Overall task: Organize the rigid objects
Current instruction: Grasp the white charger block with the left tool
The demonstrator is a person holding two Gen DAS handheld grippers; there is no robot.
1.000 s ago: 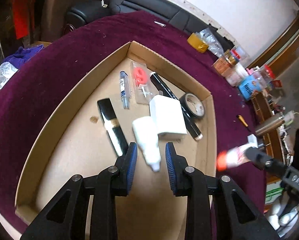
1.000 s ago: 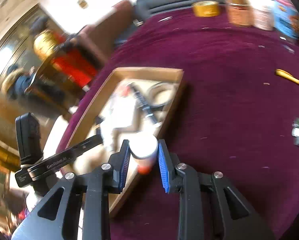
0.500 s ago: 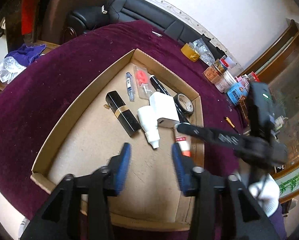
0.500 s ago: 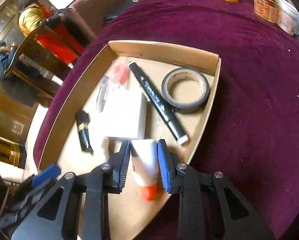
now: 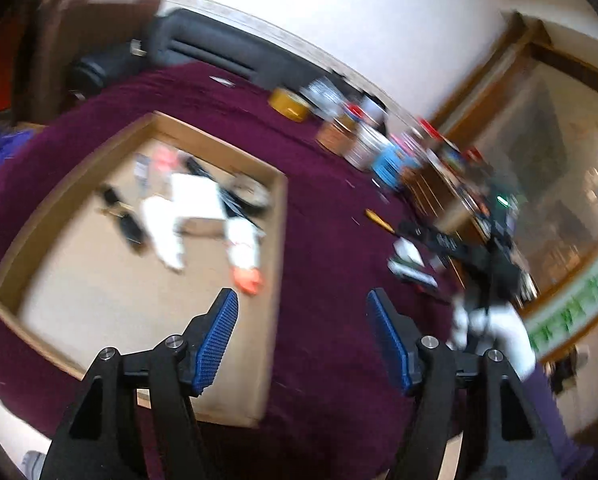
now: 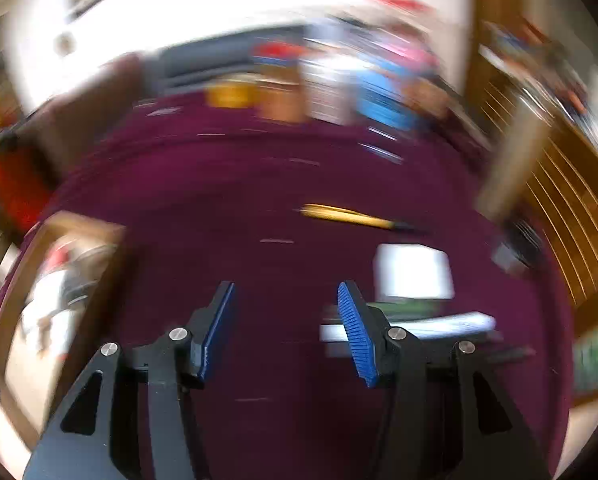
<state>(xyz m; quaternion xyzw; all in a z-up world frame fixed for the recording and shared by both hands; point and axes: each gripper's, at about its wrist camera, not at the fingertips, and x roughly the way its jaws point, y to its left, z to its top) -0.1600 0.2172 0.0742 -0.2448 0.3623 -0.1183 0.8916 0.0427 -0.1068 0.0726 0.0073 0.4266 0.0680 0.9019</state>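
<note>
Both grippers spread, holding nothing: left (image 5: 303, 336) over tray (image 5: 277, 280) right edge, right (image 6: 285, 330) above cloth (image 6: 259, 184); blurry white box (image 6: 413, 270) maybe at 1 o'clock

table, maroon cloth (image 5: 327, 240) | on it: cardboard tray (image 5: 277, 240), yellow tape roll (image 5: 289, 103), jars (image 5: 339, 136), screwdriver (image 6: 351, 216)
</note>
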